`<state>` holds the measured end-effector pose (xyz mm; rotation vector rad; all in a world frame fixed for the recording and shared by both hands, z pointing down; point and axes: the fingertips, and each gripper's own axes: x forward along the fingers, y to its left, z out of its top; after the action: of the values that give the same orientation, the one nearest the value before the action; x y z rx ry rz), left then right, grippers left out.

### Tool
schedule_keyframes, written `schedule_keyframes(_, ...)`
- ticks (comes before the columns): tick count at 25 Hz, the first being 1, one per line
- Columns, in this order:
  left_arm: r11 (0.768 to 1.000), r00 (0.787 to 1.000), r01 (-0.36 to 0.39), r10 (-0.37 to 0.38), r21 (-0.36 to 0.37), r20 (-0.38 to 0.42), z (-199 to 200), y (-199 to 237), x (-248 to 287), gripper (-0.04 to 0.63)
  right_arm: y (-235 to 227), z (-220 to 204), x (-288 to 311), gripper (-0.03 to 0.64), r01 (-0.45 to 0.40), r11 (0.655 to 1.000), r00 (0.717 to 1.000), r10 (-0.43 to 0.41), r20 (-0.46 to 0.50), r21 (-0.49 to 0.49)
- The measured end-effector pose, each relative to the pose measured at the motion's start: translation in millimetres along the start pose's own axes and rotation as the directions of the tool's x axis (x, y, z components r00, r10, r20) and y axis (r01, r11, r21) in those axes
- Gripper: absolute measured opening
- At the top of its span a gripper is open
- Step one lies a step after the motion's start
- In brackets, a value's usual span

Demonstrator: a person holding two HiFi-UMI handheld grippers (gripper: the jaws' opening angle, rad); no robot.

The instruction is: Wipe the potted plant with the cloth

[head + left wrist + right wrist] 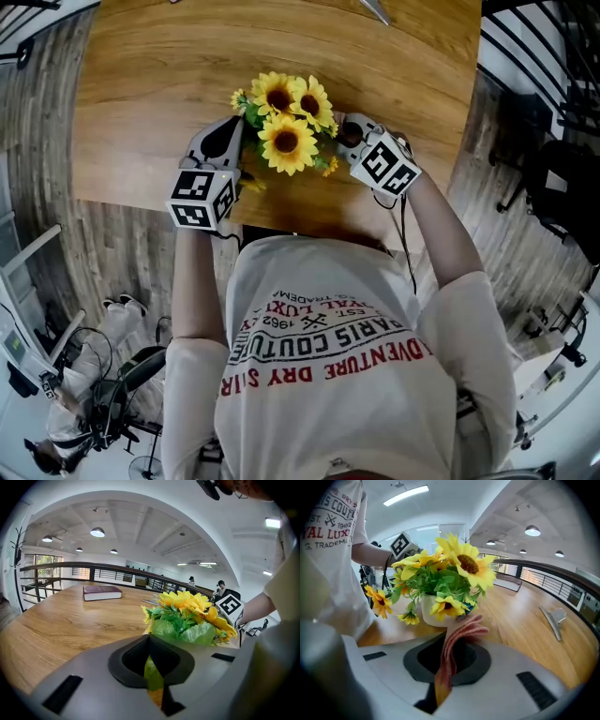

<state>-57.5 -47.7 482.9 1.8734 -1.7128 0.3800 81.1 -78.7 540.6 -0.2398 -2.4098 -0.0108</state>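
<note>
Table (141, 112): we see a broad wooden top with a pale grain; everything below stands or lies on it
Person (328, 356): a pale printed T-shirt fills the lower part of the head view, and both forearms reach forward to the near edge of the table
Potted plant (286, 122): yellow sunflowers and green leaves in a white pot (433, 613), upright near the table's near edge, between the two grippers
Left gripper (151, 667): at the plant's left side; we see its jaws closed together on a green leaf (152, 674) of the plant
Right gripper (447, 663): at the plant's right side, pointing at the pot; its jaws are clamped on the cloth
Cloth (459, 639): pinkish-red and ribbed, pinched into folds between the jaws; its free end curls up just in front of the pot's lower side, and we cannot tell whether it touches
Book (102, 592): dark cover, lying flat, well apart from the plant on the far side of the table
Metal piece (553, 619): small and grey, lying on the table well apart from the pot
</note>
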Motion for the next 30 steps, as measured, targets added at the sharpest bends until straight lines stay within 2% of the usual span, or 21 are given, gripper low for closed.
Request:
schedule_keyframes(3, 1.000, 1.000, -0.013, 0.013, 0.014, -0.004, -3, -2, -4, 0.017, -18, 0, -17, 0.034, 0.121, 0.993, 0.992, -0.121, -0.020, 0.003)
schedule_keyframes(7, 0.992, 0.998, -0.052, 0.047, 0.111, 0.048, 10, -7, -7, 0.017, -49, 9, -47, 0.034, 0.281, 0.958, 0.960, -0.280, -0.020, 0.054)
schedule_keyframes(12, 0.986, 0.986, -0.107, 0.088, 0.129, 0.145, 38, -16, -21, 0.017, -67, 29, -85, 0.034, 0.389, 0.915, 0.919, -0.394, 0.028, 0.106)
schedule_keyframes(15, 0.983, 0.978, -0.116, 0.087, 0.146, 0.191, 55, -23, -36, 0.017, -71, 48, -105, 0.034, 0.446, 0.888, 0.888, -0.455, 0.064, 0.115)
schedule_keyframes(18, 0.981, 0.968, -0.106, 0.065, 0.162, 0.240, 74, -30, -51, 0.017, -72, 73, -124, 0.034, 0.490, 0.862, 0.857, -0.504, 0.111, 0.129)
schedule_keyframes(24, 0.975, 0.956, -0.059, -0.007, 0.214, 0.294, 100, -25, -72, 0.017, -61, 122, -126, 0.034, 0.523, 0.838, 0.824, -0.543, 0.162, 0.152)
schedule_keyframes(30, 0.956, 0.948, 0.060, -0.144, 0.287, 0.283, 113, -3, -79, 0.017, -42, 175, -105, 0.034, 0.574, 0.797, 0.777, -0.603, 0.181, 0.189)
